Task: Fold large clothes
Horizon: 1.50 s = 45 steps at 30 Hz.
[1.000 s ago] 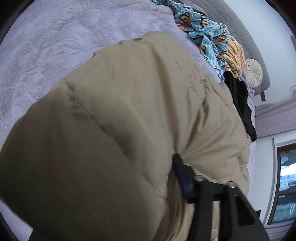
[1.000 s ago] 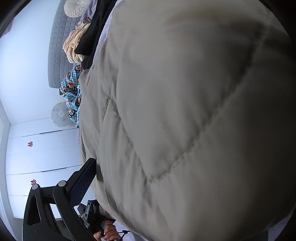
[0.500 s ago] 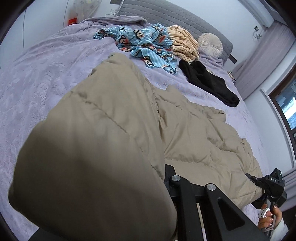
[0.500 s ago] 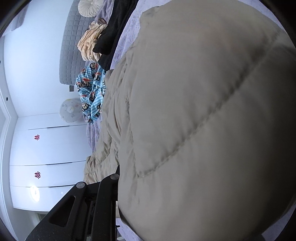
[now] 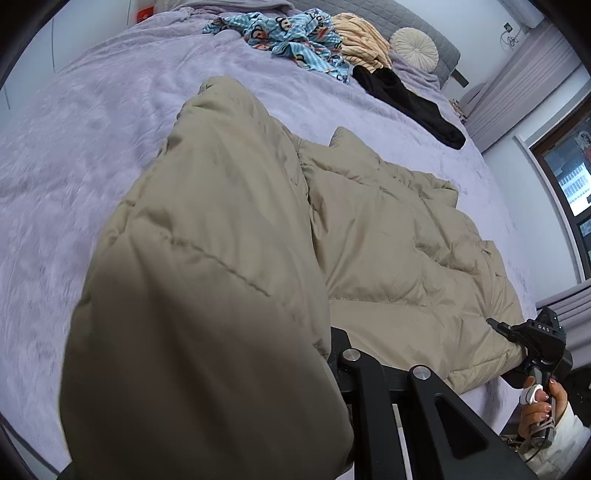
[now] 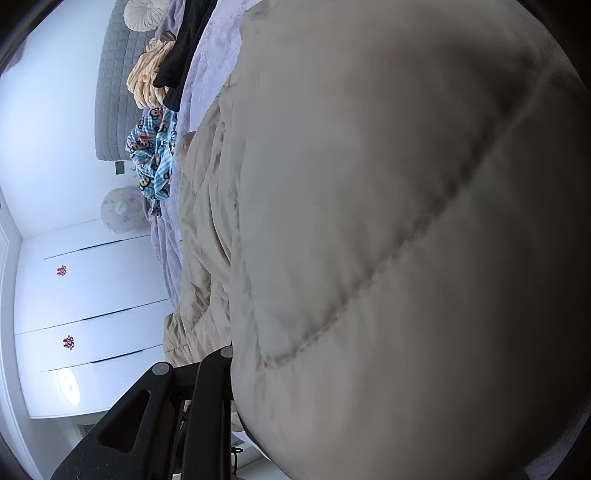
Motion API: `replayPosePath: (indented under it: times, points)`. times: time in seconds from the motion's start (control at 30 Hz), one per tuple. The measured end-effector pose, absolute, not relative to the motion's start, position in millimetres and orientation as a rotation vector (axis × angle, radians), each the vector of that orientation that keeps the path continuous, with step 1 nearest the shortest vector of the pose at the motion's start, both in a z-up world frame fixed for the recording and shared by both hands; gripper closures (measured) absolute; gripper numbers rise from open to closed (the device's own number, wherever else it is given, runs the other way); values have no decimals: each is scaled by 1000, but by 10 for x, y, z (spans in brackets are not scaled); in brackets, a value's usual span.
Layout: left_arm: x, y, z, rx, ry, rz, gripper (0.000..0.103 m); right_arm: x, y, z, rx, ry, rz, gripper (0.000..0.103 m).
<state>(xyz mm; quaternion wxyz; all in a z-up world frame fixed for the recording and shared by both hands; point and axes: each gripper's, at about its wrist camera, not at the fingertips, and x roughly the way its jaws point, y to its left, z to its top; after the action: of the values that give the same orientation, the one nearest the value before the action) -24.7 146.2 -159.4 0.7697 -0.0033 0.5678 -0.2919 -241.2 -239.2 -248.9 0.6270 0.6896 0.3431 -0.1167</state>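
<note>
A beige puffer jacket (image 5: 388, 236) lies spread on the lavender bed cover (image 5: 92, 147). One thick fold (image 5: 207, 295) rises in the foreground of the left wrist view and hides the fingertips of my left gripper (image 5: 330, 349), which is shut on it. At the far right, my right gripper (image 5: 496, 326), held by a hand in a white sleeve, is shut on the jacket's near corner. In the right wrist view the jacket (image 6: 388, 240) fills most of the frame and covers the right gripper's (image 6: 231, 356) fingertips.
Near the grey headboard (image 5: 424, 22) lie a blue monkey-print garment (image 5: 295, 37), a cream garment (image 5: 360, 40), a black garment (image 5: 406, 103) and a round cushion (image 5: 413, 46). A window (image 5: 569, 173) stands at the right. White wardrobe doors (image 6: 92, 295) stand beyond the bed.
Both grippers have pulled back and up with jacket folds in them. The left view has rolled level and now shows the spread jacket and the right gripper. The right pad is now hidden.
</note>
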Motion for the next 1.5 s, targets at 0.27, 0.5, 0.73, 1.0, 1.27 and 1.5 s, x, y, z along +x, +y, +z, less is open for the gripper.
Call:
replayPosePath:
  times: [0.27, 0.5, 0.73, 1.0, 1.27, 1.5]
  points:
    - [-748, 1744, -1737, 21, 1303, -485, 75, -2615, -2447, -2506, 1607, 835, -265, 68]
    - [-910, 2056, -1460, 33, 1300, -371, 71, -2758, -2639, -2199, 1492, 973, -347, 37]
    - [-833, 2451, -1016, 82, 1208, -223, 71, -3117, -2873, -1704, 1378, 959, -499, 55]
    - [-220, 1957, -1038, 159, 1189, -357, 71, -2776, -2607, -1343, 1136, 955, -535, 71]
    - [325, 1278, -1979, 325, 1299, -326, 71, -1825, -2528, -1858, 946, 1101, -583, 71]
    - [430, 1154, -2067, 370, 1307, -352, 71, -1605, -2730, -2087, 967, 1143, -645, 74]
